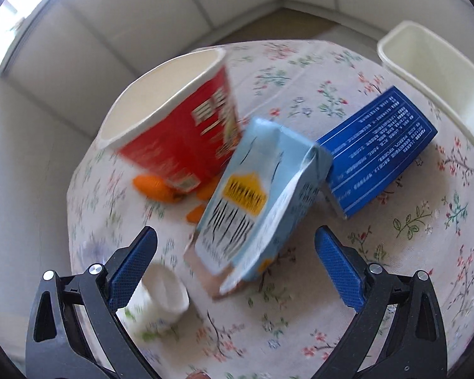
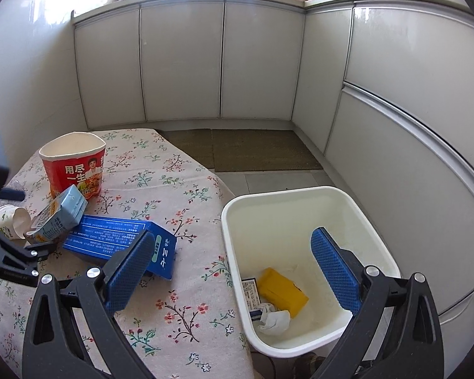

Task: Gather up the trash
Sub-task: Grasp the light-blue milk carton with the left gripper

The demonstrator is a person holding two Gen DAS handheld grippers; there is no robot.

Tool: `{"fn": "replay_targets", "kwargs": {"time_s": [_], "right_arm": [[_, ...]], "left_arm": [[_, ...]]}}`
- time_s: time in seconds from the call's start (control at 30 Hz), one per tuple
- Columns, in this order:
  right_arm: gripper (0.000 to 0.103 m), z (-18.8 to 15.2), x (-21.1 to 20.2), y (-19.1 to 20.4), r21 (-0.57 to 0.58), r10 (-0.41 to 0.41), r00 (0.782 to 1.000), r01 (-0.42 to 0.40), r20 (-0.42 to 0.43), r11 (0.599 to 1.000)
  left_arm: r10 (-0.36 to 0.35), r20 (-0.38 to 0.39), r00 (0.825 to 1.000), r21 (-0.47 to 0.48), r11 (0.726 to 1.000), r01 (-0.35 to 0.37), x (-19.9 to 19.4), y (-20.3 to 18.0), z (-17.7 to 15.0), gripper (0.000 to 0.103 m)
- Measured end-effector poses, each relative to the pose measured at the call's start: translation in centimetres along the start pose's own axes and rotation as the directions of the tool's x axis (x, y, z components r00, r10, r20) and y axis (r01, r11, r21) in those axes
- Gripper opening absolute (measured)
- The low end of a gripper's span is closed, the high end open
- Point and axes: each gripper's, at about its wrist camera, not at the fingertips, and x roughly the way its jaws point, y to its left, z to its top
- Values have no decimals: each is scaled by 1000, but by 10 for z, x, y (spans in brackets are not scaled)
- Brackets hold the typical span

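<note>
On the floral tablecloth (image 1: 347,300) lie a crushed light-blue carton (image 1: 256,199), a blue box (image 1: 379,154), a red noodle cup (image 1: 180,123), orange peel pieces (image 1: 154,186) and a small white yogurt cup (image 1: 164,297). My left gripper (image 1: 237,271) is open and empty, its fingers on either side of the carton's near end, without touching it. My right gripper (image 2: 233,271) is open and empty above the near rim of the white bin (image 2: 357,208), which holds a yellow box (image 2: 281,290) and crumpled paper (image 2: 275,319). The carton (image 2: 60,214), blue box (image 2: 117,240) and noodle cup (image 2: 75,167) also show in the right wrist view.
The bin stands beside the table's right edge (image 2: 224,252) and shows in the left wrist view (image 1: 426,72). Grey cabinets (image 2: 224,63) surround the floor, with a mat (image 2: 252,151) behind the table. The left gripper's body (image 2: 6,252) shows at the right wrist view's left edge.
</note>
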Motion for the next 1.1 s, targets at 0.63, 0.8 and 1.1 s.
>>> {"fn": "replay_targets", "kwargs": {"time_s": [0.63, 0.8, 1.1], "right_arm": [[96, -4, 15, 14, -37, 35, 997, -38, -71, 999], [96, 8, 18, 43, -87, 137, 985, -146, -101, 985], [96, 89, 65, 114, 67, 383, 889, -379, -252, 923]], "left_arm": [[-219, 131, 967, -314, 916, 250, -17, 31, -27, 35], [-231, 251, 940, -498, 802, 330, -55, 60, -60, 35], [-102, 407, 908, -651, 665, 367, -95, 101, -102, 35]]}}
